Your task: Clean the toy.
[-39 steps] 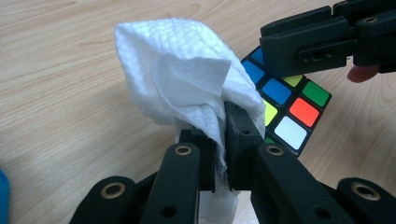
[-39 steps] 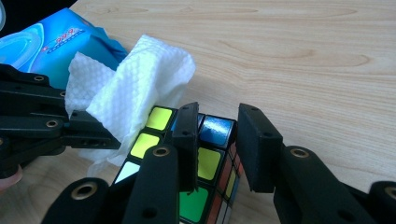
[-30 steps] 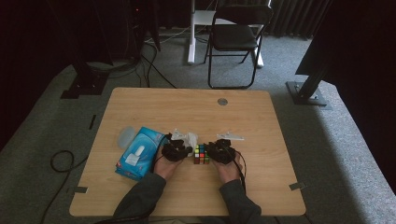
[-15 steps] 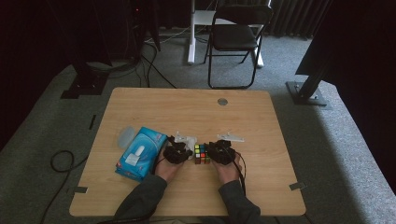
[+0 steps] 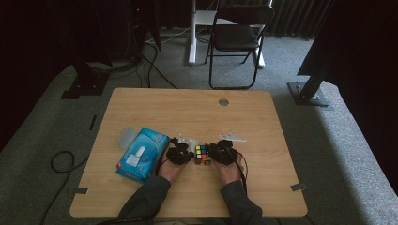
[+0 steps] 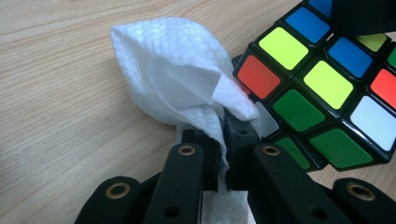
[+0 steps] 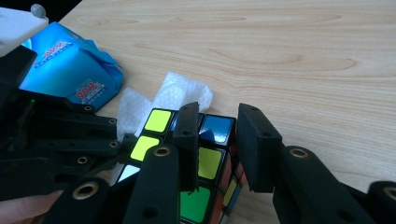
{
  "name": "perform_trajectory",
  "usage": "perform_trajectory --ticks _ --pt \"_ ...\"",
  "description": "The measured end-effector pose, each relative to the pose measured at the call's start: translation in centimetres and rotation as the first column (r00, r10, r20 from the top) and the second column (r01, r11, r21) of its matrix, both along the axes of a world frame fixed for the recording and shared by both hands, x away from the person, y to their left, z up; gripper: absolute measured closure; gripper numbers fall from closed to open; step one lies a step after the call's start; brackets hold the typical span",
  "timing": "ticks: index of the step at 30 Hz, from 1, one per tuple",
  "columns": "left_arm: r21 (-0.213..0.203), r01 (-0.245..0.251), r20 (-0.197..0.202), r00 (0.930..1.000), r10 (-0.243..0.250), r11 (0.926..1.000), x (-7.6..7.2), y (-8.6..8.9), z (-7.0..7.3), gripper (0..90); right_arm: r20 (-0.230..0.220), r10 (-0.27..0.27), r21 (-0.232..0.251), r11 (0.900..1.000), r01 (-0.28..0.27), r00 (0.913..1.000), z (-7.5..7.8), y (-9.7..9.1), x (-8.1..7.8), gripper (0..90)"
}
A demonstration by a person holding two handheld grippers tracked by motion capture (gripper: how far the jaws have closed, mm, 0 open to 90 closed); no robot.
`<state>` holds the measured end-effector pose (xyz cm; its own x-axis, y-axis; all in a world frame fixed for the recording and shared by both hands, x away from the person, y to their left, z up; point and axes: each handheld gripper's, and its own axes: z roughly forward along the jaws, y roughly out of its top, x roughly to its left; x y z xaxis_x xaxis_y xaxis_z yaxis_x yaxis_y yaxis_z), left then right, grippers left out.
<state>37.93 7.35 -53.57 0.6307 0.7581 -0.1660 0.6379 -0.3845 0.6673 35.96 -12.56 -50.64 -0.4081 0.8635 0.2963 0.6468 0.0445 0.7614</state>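
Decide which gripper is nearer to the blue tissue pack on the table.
Left. The left gripper sits just beside the blue tissue pack, between it and the cube. The right gripper is on the cube's far side, farther from the pack.

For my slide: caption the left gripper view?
Left gripper pinches a white tissue against a colour cube.

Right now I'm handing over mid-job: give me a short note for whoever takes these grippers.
Left gripper: shut on the white wipe, pressed at the cube's side.
Right gripper: clamped on the cube's edge, holding it on the table.
Blue wipe pack: on the table beside the left gripper.
Done: wipe out, cube gripped.
Left: probably wipe the remaining faces, then set both down.
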Motion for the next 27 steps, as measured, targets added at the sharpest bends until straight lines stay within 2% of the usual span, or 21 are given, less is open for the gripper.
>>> perform_trajectory --ticks 2,6,11,12,15,19,24,27 --pt "-0.004 -0.002 0.0 1.0 0.002 1.0 0.0 0.1 0.0 85.8 -0.011 0.006 0.018 0.9998 -0.006 0.9999 -0.1 -0.2 0.1 69.9" --pt "-0.009 -0.009 0.006 0.9999 0.009 0.9999 -0.3 0.3 0.3 85.4 -0.011 0.006 0.018 0.9998 -0.006 0.9999 -0.1 -0.2 0.1 69.9" --pt "-0.027 -0.005 0.042 0.9991 0.006 0.9996 -1.4 1.0 1.5 84.6 -0.009 0.004 0.019 0.9998 -0.004 1.0 -0.1 -0.2 0.1 68.9" --pt "-0.049 -0.005 0.058 0.9983 0.008 0.9988 -1.9 1.3 2.0 84.6 -0.008 0.002 0.018 0.9998 -0.002 1.0 -0.1 -0.2 0.1 68.8" --pt "-0.075 0.01 0.08 0.9968 -0.004 0.9972 -2.6 1.7 2.9 84.7 -0.007 -0.003 0.017 0.9998 0.003 1.0 -0.1 -0.3 0.1 66.9" --pt "-0.074 0.031 0.106 0.9941 -0.023 0.9967 -3.2 1.5 3.7 84.7 -0.015 -0.01 0.024 0.9996 0.011 0.9998 -0.2 -0.4 0.2 62.8" --pt "-0.064 0.038 0.102 0.9943 -0.031 0.9972 -3.2 1.3 3.7 84.7 -0.006 -0.005 0.003 1.0 0.005 1.0 -0.1 -0.7 -0.3 61.4" --pt "-0.068 0.038 0.1 0.9945 -0.031 0.997 -3.2 1.1 3.5 84.8 -0.013 0.001 0.009 1.0 -0.001 0.9999 0.0 -0.9 -0.5 60.9"
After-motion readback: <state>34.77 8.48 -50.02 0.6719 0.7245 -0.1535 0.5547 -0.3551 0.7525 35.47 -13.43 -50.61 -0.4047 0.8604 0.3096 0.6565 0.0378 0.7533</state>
